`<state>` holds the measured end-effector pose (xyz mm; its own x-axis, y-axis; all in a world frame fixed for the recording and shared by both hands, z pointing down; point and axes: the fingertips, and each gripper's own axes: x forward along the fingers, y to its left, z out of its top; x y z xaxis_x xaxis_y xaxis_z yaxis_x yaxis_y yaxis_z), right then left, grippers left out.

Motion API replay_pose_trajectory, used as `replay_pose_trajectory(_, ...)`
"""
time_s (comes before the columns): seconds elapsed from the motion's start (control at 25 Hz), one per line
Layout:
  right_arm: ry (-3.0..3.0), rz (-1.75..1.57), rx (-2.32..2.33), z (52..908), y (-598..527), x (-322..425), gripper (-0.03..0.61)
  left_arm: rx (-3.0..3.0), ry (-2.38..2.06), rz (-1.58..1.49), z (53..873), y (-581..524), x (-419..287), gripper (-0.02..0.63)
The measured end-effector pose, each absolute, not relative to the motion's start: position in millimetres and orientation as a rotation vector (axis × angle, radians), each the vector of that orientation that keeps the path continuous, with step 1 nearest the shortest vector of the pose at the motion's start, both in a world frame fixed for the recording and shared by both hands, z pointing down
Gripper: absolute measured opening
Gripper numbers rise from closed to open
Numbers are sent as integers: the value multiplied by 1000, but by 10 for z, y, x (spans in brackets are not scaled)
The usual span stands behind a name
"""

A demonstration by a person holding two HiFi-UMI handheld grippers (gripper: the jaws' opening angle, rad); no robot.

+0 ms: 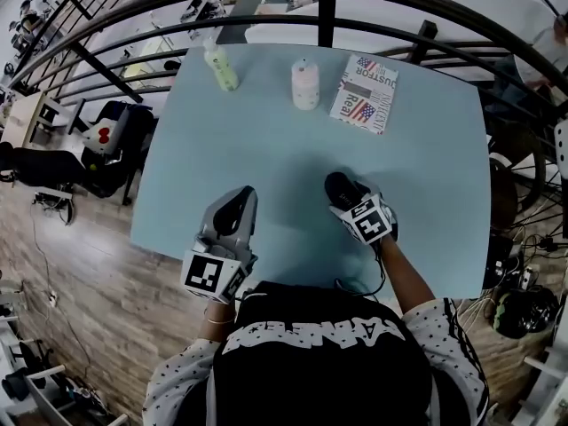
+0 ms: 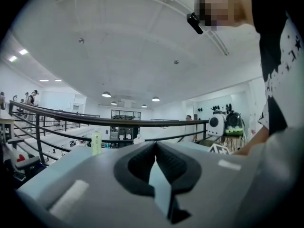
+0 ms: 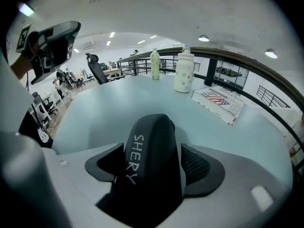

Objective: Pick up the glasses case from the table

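Your right forearm [image 1: 404, 278] reaches out from your body over the near part of the pale blue table [image 1: 266, 140], with the wrist bent so that the right gripper [image 1: 346, 195] tips steeply down at the tabletop. Its jaws stand spread wide on either side of the black glasses case [image 3: 151, 165], which lies on the table right at the gripper's nose. A thin strip of table shows between the case and the right-hand pad, so you are straddling the case, not clamping it.

Your left gripper [image 1: 240, 193] sits beside it to the left, near the table's front edge and pointing almost level across the surface. Its pads meet at the tips with nothing between them.

At the far side of the table stand a green bottle [image 1: 221, 67] and a white bottle [image 1: 305, 84], with a printed booklet [image 1: 365, 93] lying flat just right of them.
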<state>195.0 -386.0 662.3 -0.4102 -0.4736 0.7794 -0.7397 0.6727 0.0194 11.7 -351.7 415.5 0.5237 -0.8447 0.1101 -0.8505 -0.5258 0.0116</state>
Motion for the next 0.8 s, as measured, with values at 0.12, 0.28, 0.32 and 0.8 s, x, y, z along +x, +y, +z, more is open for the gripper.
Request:
replay_pose_trajectory(0.12,-2071,425,919,6694,-3862,1914,393,2665,-1499,137,4158,-3508,93,0)
replay_pose_trajectory(0.28,-2059,425,915,6728,-3877,1909,393,2670,-1511,126,4170,-3504,47,0)
replay_pose_trajectory(0.32,-2053,429,911,6741,-3873,1906,393,2666,-1512,127,4171,-3498,41,0)
replay_pose_trajectory(0.8,-2034,398,877,6741,-3795,1913,370,2662,-1536,123,4140,-3419,12,0)
